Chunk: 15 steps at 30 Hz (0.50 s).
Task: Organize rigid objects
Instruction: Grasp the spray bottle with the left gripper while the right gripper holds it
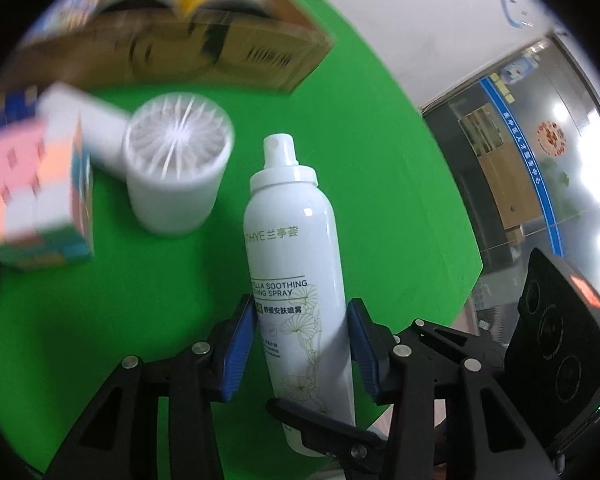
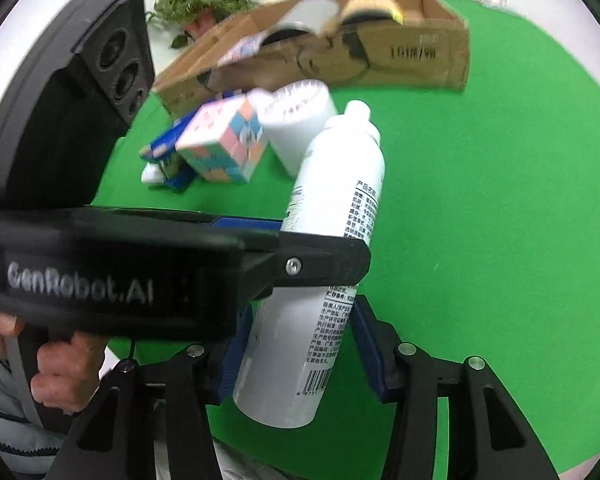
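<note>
A white spray bottle [image 1: 296,264] with a white nozzle is held above the green table. My left gripper [image 1: 302,344] is shut on its lower body, blue pads on both sides. In the right wrist view the same bottle [image 2: 320,248] stands tilted between my right gripper's [image 2: 300,344] fingers; the left pad touches it and a small gap shows at the right pad, so the right gripper looks open around it. The left gripper [image 2: 260,240] crosses that view and clamps the bottle's middle.
A white cotton-swab tub [image 1: 176,168], a pastel puzzle cube [image 1: 32,196] and a blue box [image 2: 160,148] lie on the green cloth [image 1: 360,160]. A cardboard box [image 2: 400,52] holding several items stands behind them. A potted plant [image 2: 204,0] is at the back.
</note>
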Motion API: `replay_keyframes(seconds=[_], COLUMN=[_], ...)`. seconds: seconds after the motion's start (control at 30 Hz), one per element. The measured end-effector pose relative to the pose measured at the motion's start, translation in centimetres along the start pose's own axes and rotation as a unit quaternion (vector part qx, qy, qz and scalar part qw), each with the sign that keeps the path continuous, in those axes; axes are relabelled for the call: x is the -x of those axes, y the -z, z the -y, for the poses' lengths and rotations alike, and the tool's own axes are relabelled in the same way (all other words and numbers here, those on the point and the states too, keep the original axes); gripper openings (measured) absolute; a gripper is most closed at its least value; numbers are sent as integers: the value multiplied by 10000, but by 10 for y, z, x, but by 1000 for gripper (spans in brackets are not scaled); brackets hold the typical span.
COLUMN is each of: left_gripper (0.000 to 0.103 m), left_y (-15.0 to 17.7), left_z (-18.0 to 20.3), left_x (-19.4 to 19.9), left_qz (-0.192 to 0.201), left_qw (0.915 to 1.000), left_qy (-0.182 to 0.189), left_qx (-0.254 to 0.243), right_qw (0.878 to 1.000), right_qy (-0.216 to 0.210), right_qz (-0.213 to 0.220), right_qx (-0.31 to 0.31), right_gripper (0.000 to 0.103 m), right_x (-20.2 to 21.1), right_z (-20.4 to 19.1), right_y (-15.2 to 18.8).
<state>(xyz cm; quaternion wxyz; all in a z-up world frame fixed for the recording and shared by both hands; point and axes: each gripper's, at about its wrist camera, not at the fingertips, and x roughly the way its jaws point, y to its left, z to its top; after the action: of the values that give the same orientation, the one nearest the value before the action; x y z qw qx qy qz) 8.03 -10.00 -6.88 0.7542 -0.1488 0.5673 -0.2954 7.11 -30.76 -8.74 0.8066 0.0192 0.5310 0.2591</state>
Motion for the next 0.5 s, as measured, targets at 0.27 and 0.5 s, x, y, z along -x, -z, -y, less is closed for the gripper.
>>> replay_keyframes(seconds=[0.27, 0.5], left_gripper=[44, 43], left_y=[-45, -94], left_z=[30, 47], left_x=[55, 87], left_qz=[840, 1357], left_qw=[9952, 9862], left_qy=[-66, -275], left_qx=[-496, -909], right_qw=[9937, 9876], right_qy=[207, 153], right_qz=[986, 1398], right_qx=[484, 693], right_gripper=[46, 45], right_x=[54, 83], right_z=[-8, -1], right_y=[-49, -110])
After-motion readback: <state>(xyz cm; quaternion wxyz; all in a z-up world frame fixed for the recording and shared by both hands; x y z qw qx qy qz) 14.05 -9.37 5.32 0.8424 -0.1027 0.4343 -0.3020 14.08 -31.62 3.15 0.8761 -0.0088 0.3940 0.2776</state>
